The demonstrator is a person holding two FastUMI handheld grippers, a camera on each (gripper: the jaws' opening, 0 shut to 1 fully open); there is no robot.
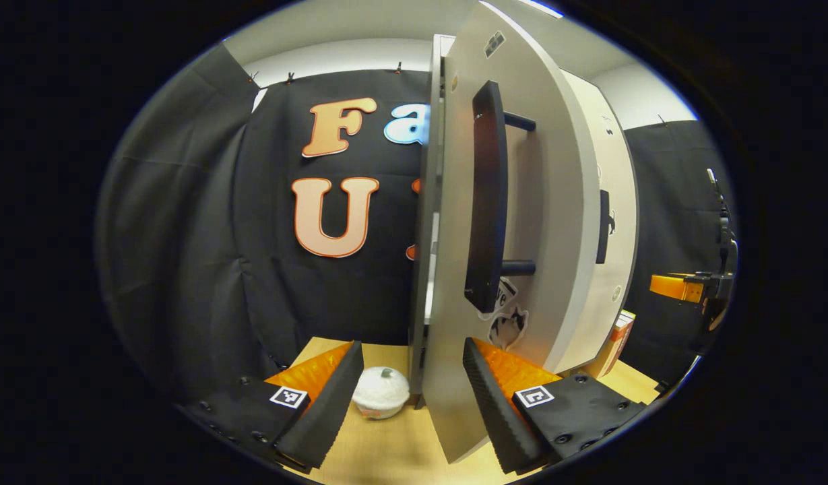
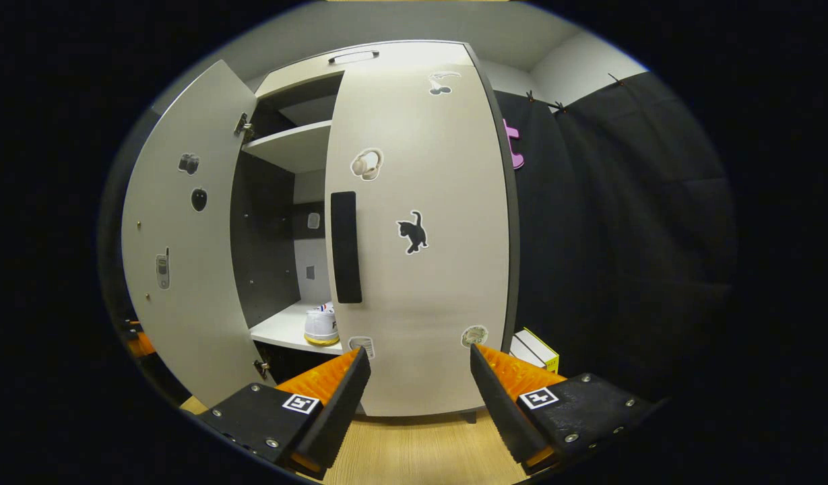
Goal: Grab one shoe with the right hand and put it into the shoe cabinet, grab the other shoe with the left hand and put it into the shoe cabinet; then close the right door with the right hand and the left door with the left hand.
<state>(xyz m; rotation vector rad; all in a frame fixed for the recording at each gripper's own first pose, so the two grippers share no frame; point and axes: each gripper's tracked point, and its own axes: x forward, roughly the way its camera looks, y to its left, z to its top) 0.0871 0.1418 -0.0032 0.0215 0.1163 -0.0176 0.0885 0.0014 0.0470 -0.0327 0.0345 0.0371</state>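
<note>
Grey right door (image 2: 420, 236) is closed; left door (image 1: 515, 256) remains ajar. Left gripper (image 1: 410, 397) spread at its edge, right gripper (image 2: 420, 397) spread, idle. Next: push the left door shut.

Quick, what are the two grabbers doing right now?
Left gripper: open, holding nothing, beside the open left door.
Right gripper: open, holding nothing.

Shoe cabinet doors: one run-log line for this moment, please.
right door: closed | left door: open | shoe: on shelf | left gripper: open, at left door's edge | right gripper: open
</note>
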